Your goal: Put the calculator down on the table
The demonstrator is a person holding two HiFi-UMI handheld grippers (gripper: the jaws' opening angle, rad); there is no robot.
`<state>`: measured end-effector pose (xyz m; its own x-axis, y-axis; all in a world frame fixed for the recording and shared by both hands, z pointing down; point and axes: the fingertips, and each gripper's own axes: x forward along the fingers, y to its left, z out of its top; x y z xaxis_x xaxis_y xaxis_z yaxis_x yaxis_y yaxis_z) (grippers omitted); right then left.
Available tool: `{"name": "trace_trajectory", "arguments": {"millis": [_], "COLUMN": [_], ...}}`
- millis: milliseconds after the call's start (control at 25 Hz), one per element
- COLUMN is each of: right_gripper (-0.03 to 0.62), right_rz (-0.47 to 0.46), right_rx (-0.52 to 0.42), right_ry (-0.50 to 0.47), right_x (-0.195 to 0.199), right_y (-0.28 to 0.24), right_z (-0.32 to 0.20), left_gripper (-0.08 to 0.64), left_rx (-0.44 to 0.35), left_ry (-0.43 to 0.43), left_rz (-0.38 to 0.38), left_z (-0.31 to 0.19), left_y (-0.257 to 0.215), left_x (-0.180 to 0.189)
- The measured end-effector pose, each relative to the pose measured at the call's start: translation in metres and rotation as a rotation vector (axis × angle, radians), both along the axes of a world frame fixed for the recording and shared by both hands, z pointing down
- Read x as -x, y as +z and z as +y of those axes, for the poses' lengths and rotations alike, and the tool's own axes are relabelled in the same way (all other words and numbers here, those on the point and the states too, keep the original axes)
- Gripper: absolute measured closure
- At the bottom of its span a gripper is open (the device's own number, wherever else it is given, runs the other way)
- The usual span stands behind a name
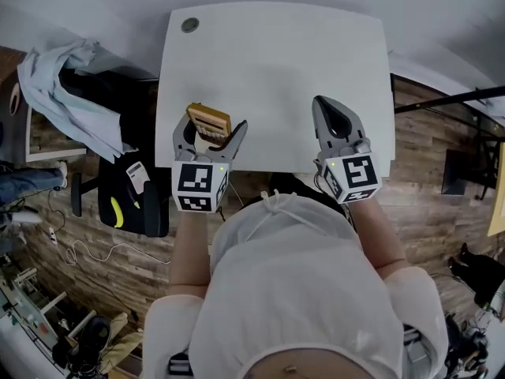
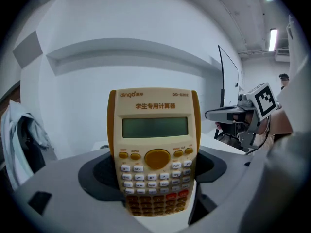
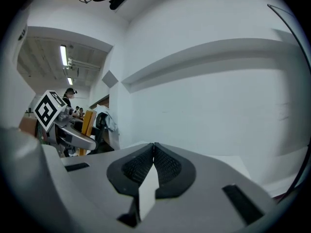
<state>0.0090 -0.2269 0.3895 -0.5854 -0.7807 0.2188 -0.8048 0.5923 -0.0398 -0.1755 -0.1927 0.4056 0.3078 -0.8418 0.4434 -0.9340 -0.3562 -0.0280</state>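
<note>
My left hand-held gripper (image 1: 210, 135) clamps the yellow scientific calculator (image 1: 208, 119) over the white surface (image 1: 276, 61); right hand-held gripper (image 1: 334, 121) jaws together, empty.

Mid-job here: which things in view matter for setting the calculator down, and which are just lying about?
Job in hand: yellow-and-cream plastic calculator, clamped in the left gripper; white rectangular table below it.
Lying about: round grey grommet in the table's far-left corner; pale blue cloth draped left of the table; right gripper, shut and empty.
</note>
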Motion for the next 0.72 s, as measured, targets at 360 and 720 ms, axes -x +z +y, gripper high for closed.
{"name": "trace_trajectory", "arguments": {"millis": [360,720], "right_gripper": [0.586,0.586], "right_rz": [0.029,0.039], "right_rx": [0.092,0.179], "right_ry": [-0.002,-0.023], "right_x": [-0.005,-0.002], "right_y": [0.054,0.102], "right_z": [-0.071,-0.108], "left_gripper": [0.146,0.146], "left_rx": [0.201,0.411], "left_ry": [0.045,0.084], "left_rz": [0.018,-0.03], "left_z": [-0.075,-0.113], "left_y": [0.086,0.167], "left_x": [-0.015,-0.029]}}
